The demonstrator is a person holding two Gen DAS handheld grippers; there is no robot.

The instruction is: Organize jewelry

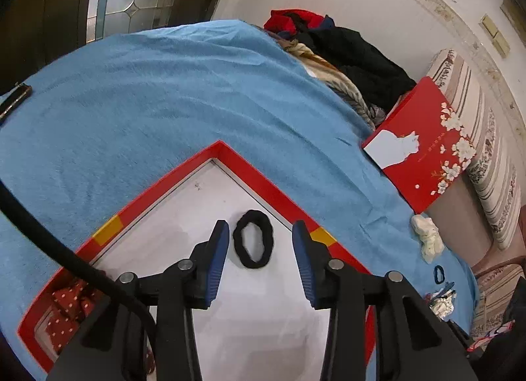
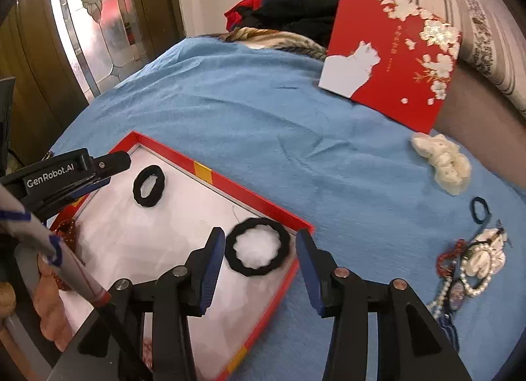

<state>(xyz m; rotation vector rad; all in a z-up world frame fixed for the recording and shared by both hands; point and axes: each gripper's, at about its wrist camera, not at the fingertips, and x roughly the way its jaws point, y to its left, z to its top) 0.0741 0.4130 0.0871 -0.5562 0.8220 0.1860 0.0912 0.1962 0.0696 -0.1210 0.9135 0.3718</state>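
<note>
The left gripper (image 1: 260,251) hung over the red-rimmed box tray (image 1: 253,180) with its blue-padded fingers (image 1: 217,259) spread wide and nothing between them but a black scrunchie (image 1: 253,238), which lay flat on the tray's white floor near the far corner, touching neither pad. A red polka-dot fabric piece (image 1: 67,308) sat in the tray's left corner, partly under the black cable (image 1: 49,242).

In the right wrist view, the right gripper (image 2: 261,264) also stood wide open above the tray's near right edge (image 2: 286,282). A second black scrunchie (image 2: 258,251) lay on the white floor just inside that edge, between the pads and free of both. The first scrunchie (image 2: 149,186) rested toward the tray's far left side, just beside the tip of the left gripper (image 2: 98,170), seen here from the side.

The tray lay on a blue blanket (image 2: 263,117). The red lid with white blossoms and a white cat (image 2: 391,58) leaned at the blanket's far right edge against a striped cushion (image 2: 476,19). Along the right edge of the blanket, well apart from the tray, lay a cream scrunchie (image 2: 442,162), a thin dark blue hair tie (image 2: 480,210), and a tangle of pearl strands, a red beaded bracelet and a white cloth piece (image 2: 470,262). A heap of dark and red clothes (image 2: 289,9) sat at the far edge.
</note>
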